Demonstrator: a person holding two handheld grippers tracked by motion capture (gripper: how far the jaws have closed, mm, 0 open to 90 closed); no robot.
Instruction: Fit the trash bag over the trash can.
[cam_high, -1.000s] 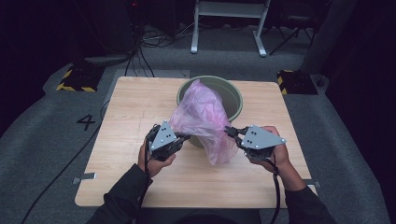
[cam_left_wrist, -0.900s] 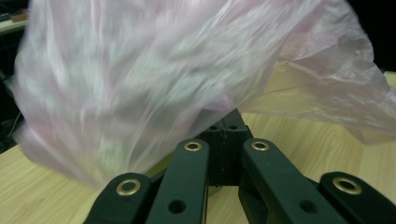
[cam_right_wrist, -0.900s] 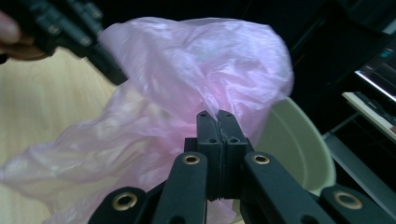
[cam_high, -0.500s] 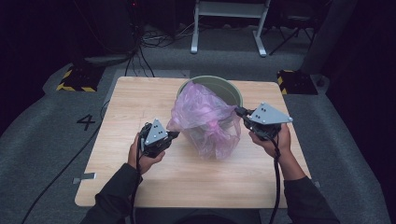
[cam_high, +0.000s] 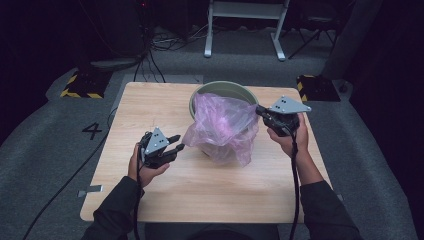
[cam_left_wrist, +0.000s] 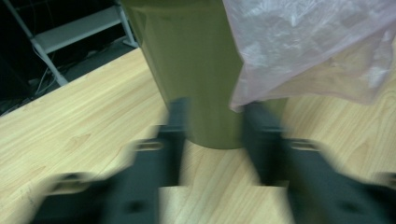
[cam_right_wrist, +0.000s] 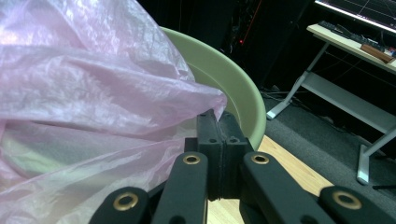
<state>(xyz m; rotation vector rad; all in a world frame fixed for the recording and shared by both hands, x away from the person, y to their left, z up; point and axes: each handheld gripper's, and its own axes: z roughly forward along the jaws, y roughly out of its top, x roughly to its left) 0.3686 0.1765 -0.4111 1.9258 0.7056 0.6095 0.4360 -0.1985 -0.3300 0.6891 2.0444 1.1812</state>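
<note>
A pink plastic bag (cam_high: 225, 131) lay over the green bin (cam_high: 223, 90), which stood on the wooden table (cam_high: 150, 110) at about 12 o'clock from the person. The bag covered the near side of the bin and hung down to the table surface in front of it.

The right gripper (cam_high: 260, 111) was at 2 o'clock, just beside the bin rim. In the right gripper view its 2 jaws were pressed together on a corner of the bag (cam_right_wrist: 205, 105), with the bin rim (cam_right_wrist: 233, 88) directly behind them.

The left gripper (cam_high: 178, 143) was at 10 o'clock, low over the table. Its jaws had just been opening and stood apart. In the left gripper view they were blurred, the bin wall (cam_left_wrist: 196, 70) stood straight ahead between them, and the lower edge of the bag (cam_left_wrist: 308, 56) hung just above the jaw on the right of that view. Whether that jaw touched the bag could not be told.

Around the table there was grey floor with a painted number 4 (cam_high: 93, 131), 2 black blocks with yellow stripes (cam_high: 82, 86) at 10 and 2 o'clock, cables (cam_high: 150, 55), and a white metal stand (cam_high: 245, 25) at 12 o'clock.
</note>
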